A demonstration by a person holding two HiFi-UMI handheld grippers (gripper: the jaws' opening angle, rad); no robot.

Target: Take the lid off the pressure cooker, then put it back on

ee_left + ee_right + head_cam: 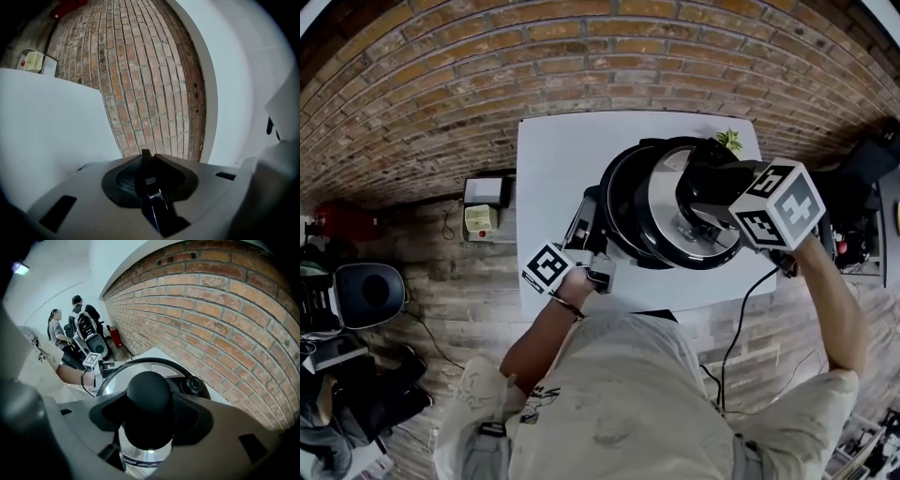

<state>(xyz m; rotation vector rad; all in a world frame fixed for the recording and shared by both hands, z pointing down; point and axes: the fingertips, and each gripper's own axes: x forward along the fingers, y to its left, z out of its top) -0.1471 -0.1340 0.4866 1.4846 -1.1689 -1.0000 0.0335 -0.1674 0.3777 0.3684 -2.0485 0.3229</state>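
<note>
A black pressure cooker (614, 192) stands on the white table (553, 159). Its steel lid (661, 202) sits tilted and shifted right of the pot's rim. My right gripper (712, 192) comes down from above and is shut on the lid's black knob (149, 399); in the right gripper view the pads (194, 416) press both sides of the knob, with the lid (117, 378) below. My left gripper (591, 264) is level at the pot's near-left side, its jaws (149, 171) almost closed on the cooker's thin black side handle (157, 204).
A small green plant (729, 141) sits at the table's far right corner. A brick wall (441, 84) runs behind the table. On the floor to the left are a pale box (483, 217) and a chair (366, 291). Two people (70, 326) stand far off.
</note>
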